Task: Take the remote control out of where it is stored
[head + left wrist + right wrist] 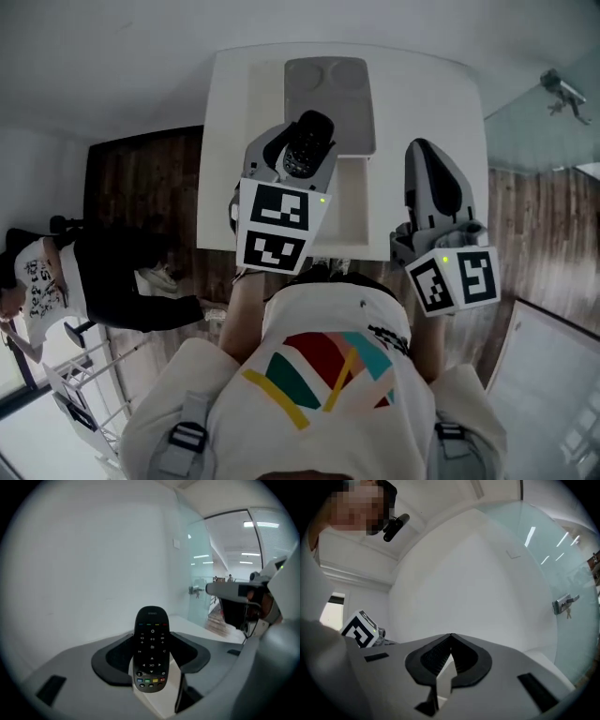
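Observation:
A black remote control (151, 649) with coloured buttons at its lower end stands upright between the jaws of my left gripper (151, 658), which is shut on it. In the head view this gripper (298, 159) holds the remote (309, 139) above the white table (225, 141), just over the front edge of a grey box (328, 94). My right gripper (422, 155) hovers to the right over the table, shut, with nothing in it. Its jaws meet at the tip (451, 638).
A shallow white tray (354, 202) lies on the table in front of the grey box. A person in dark clothes (112, 281) is on the wooden floor at the left. A glass door with a metal handle (563, 604) stands at the right.

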Demonstrator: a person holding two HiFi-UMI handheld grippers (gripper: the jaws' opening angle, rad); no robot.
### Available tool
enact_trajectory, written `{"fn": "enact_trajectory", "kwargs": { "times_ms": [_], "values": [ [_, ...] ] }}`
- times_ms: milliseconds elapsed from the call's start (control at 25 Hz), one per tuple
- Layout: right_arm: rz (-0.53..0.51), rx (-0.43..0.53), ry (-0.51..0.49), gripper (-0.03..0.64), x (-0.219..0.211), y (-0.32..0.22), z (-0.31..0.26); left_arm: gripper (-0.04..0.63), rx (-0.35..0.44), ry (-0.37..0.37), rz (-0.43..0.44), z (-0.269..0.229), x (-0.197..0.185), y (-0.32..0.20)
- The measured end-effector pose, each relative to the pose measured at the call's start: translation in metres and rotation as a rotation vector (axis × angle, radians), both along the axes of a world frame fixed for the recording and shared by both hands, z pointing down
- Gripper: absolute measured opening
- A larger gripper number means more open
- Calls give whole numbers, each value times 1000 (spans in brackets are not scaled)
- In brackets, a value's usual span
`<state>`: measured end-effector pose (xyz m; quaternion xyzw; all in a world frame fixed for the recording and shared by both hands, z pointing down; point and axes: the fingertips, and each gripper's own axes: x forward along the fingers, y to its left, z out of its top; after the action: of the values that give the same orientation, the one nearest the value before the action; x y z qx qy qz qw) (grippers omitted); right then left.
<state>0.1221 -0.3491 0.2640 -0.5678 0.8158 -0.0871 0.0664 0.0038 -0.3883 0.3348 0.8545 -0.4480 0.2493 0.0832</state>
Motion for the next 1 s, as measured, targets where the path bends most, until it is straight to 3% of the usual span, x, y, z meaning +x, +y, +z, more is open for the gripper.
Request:
{"fn": "enact_trajectory", "kwargs": {
  "times_ms": [160,320,520,680,840,1000],
  "values": [
    [-34,52,-18,0,-14,-5,-19,252,167,187,-85,-64,-21,0],
    [-71,97,-26,0,-31,-6,-34,253,302,286,-199,-100,-53,1],
    [-97,121,-19,0,-45,-6,-41,253,430,332,-293,-119,-82,11],
    [-88,135,-4,0,-50,-5,-44,252,469,377,-318,-127,-93,18],
    [-71,140,7,0,-51,-3,-45,253,517,365,-320,-137,-97,22],
    [-79,139,8,0,-52,-2,-47,252,506,366,-306,-135,-91,20]
  ]
}}
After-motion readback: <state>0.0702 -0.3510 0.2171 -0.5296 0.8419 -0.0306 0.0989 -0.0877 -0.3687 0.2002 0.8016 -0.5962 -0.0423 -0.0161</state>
